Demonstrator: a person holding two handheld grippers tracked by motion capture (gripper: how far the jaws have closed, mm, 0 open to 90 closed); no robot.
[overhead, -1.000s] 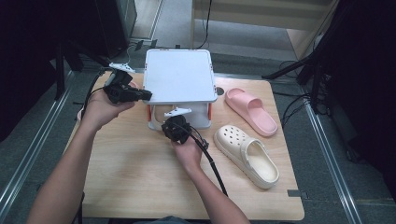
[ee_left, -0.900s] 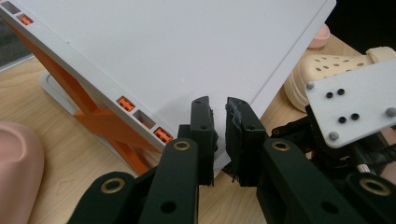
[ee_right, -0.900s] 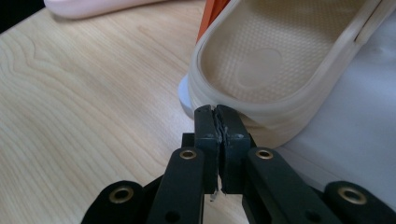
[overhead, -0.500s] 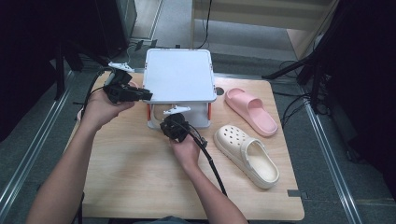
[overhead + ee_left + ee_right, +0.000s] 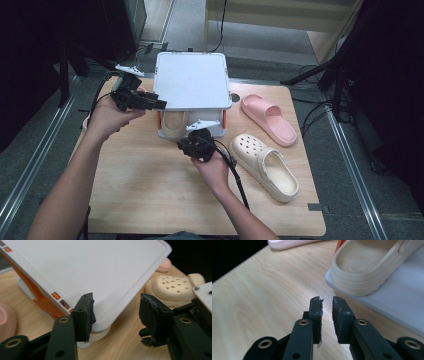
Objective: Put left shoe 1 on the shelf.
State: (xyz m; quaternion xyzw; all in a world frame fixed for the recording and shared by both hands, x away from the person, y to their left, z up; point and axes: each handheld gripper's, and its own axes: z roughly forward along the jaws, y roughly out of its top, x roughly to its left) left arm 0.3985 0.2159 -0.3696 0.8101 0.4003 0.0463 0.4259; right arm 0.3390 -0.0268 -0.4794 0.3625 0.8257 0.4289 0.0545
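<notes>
Pale wooden table (image 5: 150, 200) on grey floor (image 5: 190, 25) (metal rails either side), dark surroundings beyond.

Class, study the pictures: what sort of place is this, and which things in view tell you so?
Probably a lab or workshop set up for recording, not a home. A plain wooden table stands on grey floor, black stands with cables flank it, and the shoe rack and slippers look like staged props.

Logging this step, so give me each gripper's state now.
Left gripper: jaws have just opened, holding nothing, beside the white rack edge.
Right gripper: jaws have just parted slightly, nothing between them.
</notes>
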